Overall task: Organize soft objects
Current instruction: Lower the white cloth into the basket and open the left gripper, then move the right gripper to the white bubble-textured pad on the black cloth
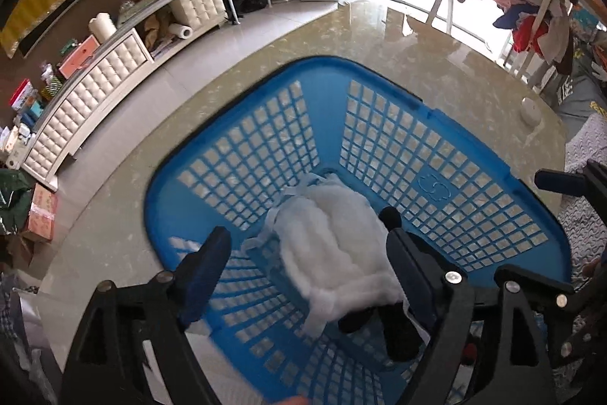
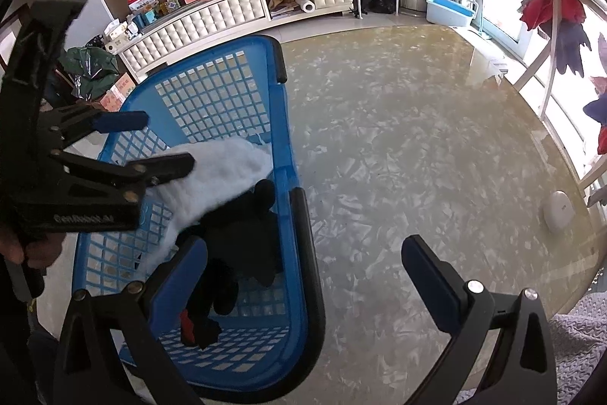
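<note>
One blue basket (image 1: pixel 436 185) with one white fluffy item (image 1: pixel 334 245) and one black item (image 2: pixel 235 238) (partly hidden); one round white device (image 2: pixel 559 211).

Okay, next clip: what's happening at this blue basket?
A person is sorting soft things into a blue laundry basket on a glossy table. The left gripper hangs open over the basket, above a white fluffy cloth that lies inside on top of a black garment. The right gripper is open and empty, straddling the basket's rim.
</note>
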Tool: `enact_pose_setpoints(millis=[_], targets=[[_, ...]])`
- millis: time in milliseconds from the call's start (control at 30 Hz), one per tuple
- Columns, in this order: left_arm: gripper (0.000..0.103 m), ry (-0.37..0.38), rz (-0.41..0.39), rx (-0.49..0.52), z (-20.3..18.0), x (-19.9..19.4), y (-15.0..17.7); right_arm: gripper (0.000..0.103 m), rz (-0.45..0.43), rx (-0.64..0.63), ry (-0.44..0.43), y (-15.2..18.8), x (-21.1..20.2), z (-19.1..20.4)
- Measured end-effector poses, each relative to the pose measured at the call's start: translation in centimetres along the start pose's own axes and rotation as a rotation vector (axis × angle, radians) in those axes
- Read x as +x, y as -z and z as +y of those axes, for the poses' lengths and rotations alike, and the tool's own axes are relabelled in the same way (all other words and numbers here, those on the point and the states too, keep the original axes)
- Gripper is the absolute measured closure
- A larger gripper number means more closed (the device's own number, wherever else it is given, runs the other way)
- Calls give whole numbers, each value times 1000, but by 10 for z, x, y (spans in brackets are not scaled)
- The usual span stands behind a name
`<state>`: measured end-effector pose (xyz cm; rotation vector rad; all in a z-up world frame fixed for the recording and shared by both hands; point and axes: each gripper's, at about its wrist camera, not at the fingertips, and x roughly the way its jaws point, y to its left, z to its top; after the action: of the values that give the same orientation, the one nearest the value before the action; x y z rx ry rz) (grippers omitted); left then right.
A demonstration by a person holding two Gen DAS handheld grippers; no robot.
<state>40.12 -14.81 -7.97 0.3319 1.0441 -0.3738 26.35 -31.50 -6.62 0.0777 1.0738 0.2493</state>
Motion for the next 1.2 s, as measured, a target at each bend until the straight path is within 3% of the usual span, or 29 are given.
enact_pose_setpoints(millis=[433,567,667,767,1200], targets=[[20,-23,-109,-54,-3,-94,34,0,-57,-38,-34,2,-43,30],[15,-21,-128,-86,0,-121,54,0,-71,-74,-44,8,-56,49],[12,-50,-132,-93,3,-132,68,0,-76,-93,-55,14,-64,59],[1,-50,-138,-122,5,-145,83,0,-79,-118,-62,20,-71,71],[1,-66,-155,-217,26,-180,156,0,-65,-180,-68,41,-76,125]])
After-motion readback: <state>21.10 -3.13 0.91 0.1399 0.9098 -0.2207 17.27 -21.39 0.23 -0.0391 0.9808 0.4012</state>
